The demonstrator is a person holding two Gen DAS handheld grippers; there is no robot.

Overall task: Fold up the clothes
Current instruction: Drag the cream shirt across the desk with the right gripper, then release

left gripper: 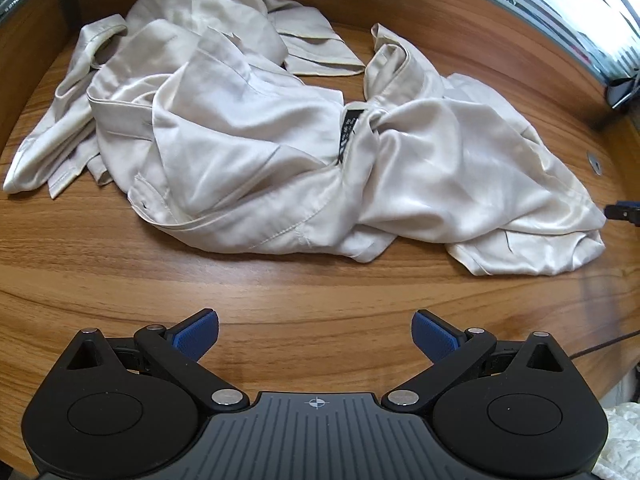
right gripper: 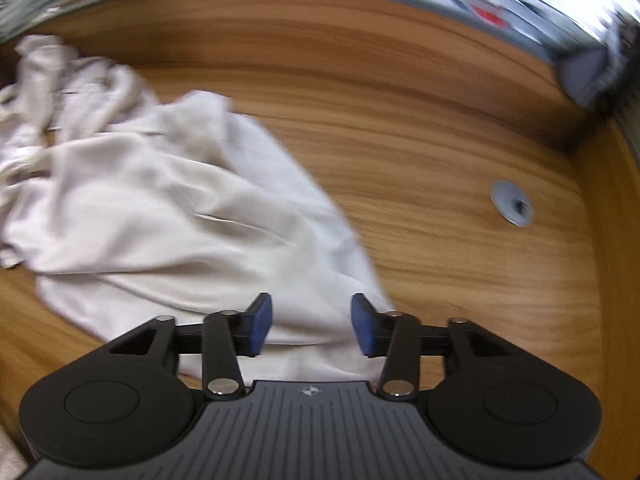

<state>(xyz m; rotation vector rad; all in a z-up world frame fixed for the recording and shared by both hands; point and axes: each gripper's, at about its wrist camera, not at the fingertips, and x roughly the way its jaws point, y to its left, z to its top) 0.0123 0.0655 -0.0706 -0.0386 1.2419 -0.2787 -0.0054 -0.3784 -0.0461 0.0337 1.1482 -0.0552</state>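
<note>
1. Left gripper [left gripper: 315, 338] is hanging over bare wood, its blue pads [left gripper: 196, 336] spread wide with nothing between them.
2. Right gripper [right gripper: 311, 330] is standing partly parted above the near edge of the cloth, its pads pressing on nothing.
3. Beyond both, a cream satin shirt [left gripper: 256, 140] is lying crumpled on the wooden table [left gripper: 320, 280], its black label [left gripper: 349, 130] showing at the collar.
4. Farther right, a round grey grommet [right gripper: 512, 203] is sitting in the tabletop.

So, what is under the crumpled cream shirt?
The cream shirt lies directly on the wooden table, which shows all around it. Whether anything else lies beneath cannot be seen; the fabric covers it.
</note>
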